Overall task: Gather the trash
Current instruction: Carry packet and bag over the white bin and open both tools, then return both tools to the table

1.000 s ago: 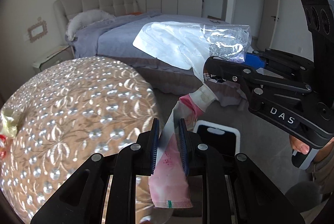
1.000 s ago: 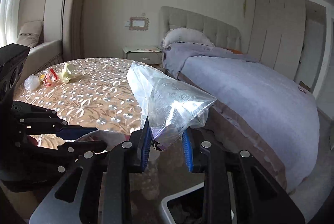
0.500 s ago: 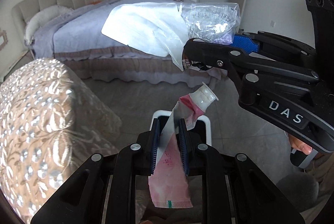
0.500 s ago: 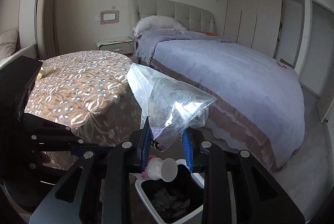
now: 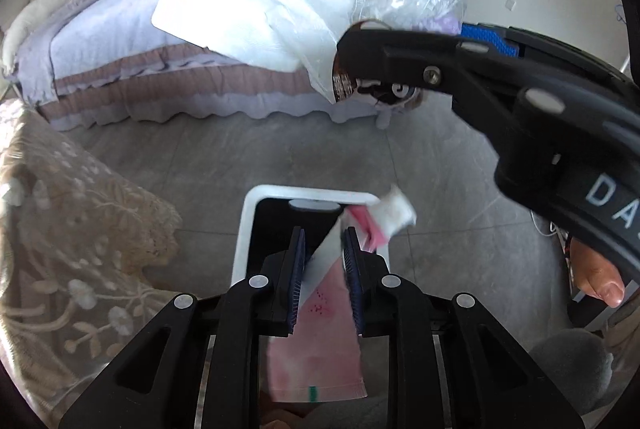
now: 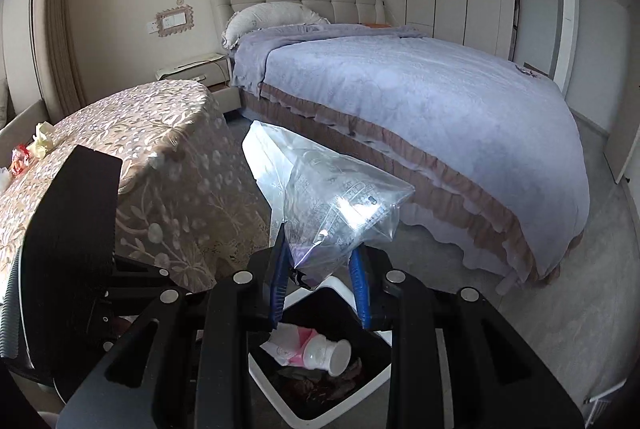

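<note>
Two claws hang over the white-rimmed trash bin [image 5: 244, 229] on the floor, between the cloth-covered tabletop [image 6: 132, 133] and the bed [image 6: 420, 101]. My left claw [image 5: 322, 261] has its jaws opening, with the pink-and-white tube [image 5: 320, 333] between the pads; its white cap end juts out past the fingertips above the bin's mouth. My right claw [image 6: 318, 281] is pinched narrow on the bottom of a clear plastic bag [image 6: 328, 197], which stands up and fans out above the jaws. Inside the bin I see dark scraps. More wrappers [image 6: 32, 145] lie at the tabletop's far left edge.
</note>
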